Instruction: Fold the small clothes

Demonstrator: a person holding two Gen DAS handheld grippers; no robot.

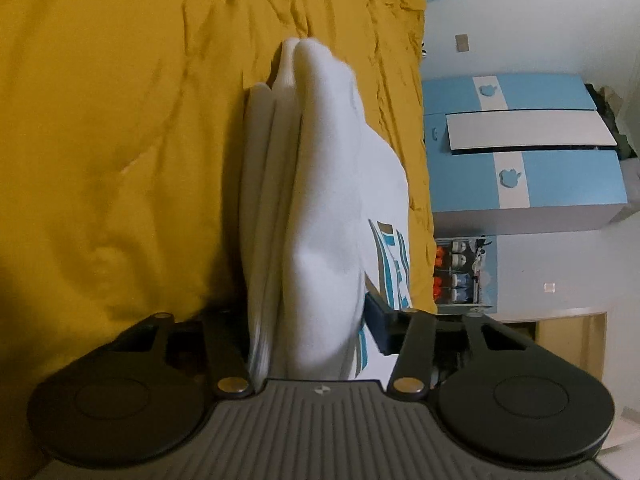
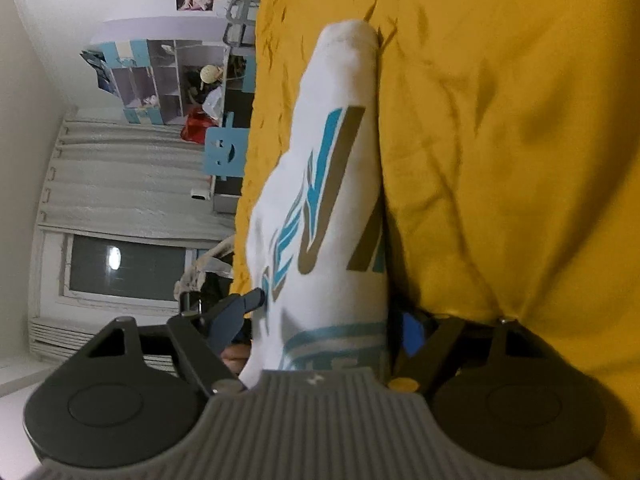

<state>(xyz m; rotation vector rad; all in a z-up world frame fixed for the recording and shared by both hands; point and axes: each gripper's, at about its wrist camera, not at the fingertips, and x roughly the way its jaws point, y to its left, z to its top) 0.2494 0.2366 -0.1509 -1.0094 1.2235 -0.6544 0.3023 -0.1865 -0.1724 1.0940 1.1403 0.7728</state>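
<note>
Since the white garment point(image 1: 320, 200) already lies doubled into a thick bundle, step: a late fold or the final set-down, as I judge it.
Next move: calls for both claws to act together, either letting go cleanly or taking one more fold without dragging the layers apart.
Bed: a mustard-yellow cover point(image 1: 120, 140), soft, matt and creased, carries the bundle.
Garment: smooth white knit, several stacked layers showing at one edge, rounded and puffy at the fold, lying on the bed and running forward from both claws.
Print: slanted teal and tan lettering point(image 2: 324, 184), flat and crisp-edged.
Left claw point(image 1: 308, 312): astride the near end of the bundle; cannot tell whether its pads press.
Right claw point(image 2: 336, 312): jaws wide apart, cloth between them, but grip or release cannot be told.
</note>
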